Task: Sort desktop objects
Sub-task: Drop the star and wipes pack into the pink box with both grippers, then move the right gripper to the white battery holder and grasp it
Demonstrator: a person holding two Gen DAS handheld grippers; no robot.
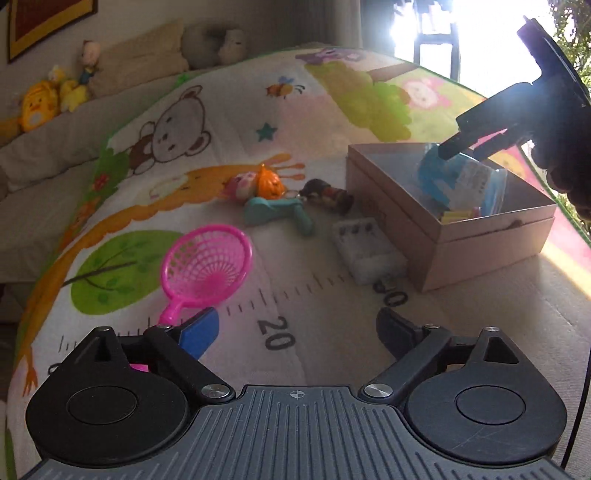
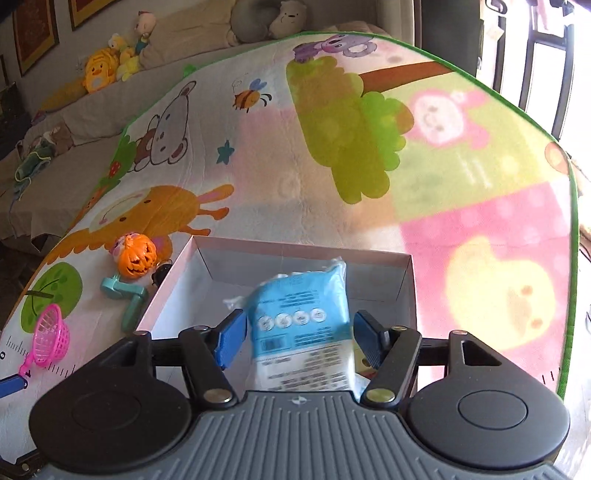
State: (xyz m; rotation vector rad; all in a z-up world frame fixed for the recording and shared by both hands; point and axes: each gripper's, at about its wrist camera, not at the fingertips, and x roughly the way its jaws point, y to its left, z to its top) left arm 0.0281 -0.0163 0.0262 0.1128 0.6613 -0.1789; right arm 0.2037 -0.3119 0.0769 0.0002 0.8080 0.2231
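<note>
Right gripper (image 2: 299, 338) is above the open cardboard box (image 2: 173, 275), jaws spread – a blue-and-white packet (image 2: 299, 314) sits between them inside the box, apparently untouched, though blur hinders certainty. Left gripper (image 1: 295, 332) is low over the play mat (image 1: 229, 122), jaws wide apart and empty, its left fingertip just beside the pink strainer (image 1: 207, 266). An orange pumpkin toy (image 1: 269, 182) lies beyond.

setting: a home living room, probably doubling as a play area. a cartoon-animal play mat (image 2: 332, 166) covers the surface; a cushioned sofa (image 2: 92, 122) holds plush toys (image 2: 98, 72); framed pictures (image 2: 35, 33) hang on the wall.
</note>
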